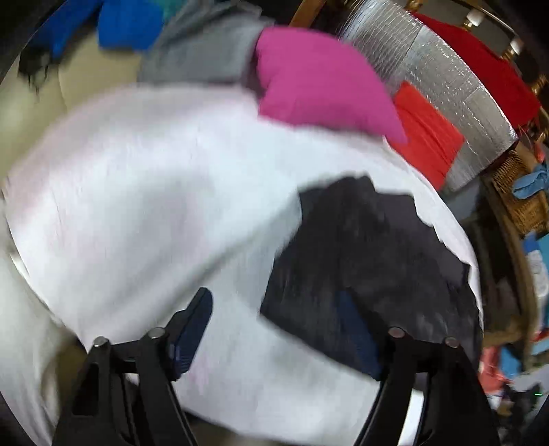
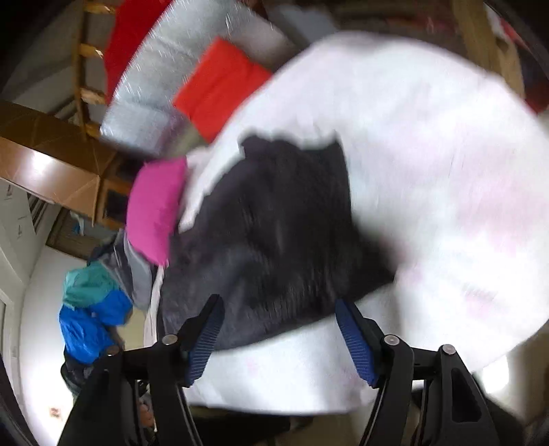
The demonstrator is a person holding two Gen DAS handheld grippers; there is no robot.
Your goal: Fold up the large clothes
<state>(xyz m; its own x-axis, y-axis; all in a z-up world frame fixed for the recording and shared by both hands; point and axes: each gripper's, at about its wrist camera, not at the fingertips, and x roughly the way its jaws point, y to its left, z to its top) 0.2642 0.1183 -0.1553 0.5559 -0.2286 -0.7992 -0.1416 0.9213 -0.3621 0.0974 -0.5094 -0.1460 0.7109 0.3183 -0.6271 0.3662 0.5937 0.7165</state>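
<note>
A dark charcoal garment (image 1: pixel 370 250) lies crumpled on a white sheet-covered surface (image 1: pixel 144 192); it also shows in the right wrist view (image 2: pixel 274 233) on the same white surface (image 2: pixel 429 171). My left gripper (image 1: pixel 274 308) is open, its blue-padded fingers spread above the white surface, the right finger over the dark garment's near edge. My right gripper (image 2: pixel 279 314) is open, its fingers straddling the garment's near edge without holding it. Both views are motion-blurred.
A magenta folded cloth (image 1: pixel 322 79), a grey garment (image 1: pixel 206 48), a red-orange folded cloth (image 1: pixel 425 133) and blue clothes (image 1: pixel 127 24) lie at the far side. A silver padded mat (image 1: pixel 446 85) and wicker basket (image 1: pixel 521 192) stand right. A cardboard box (image 2: pixel 51 161) sits left.
</note>
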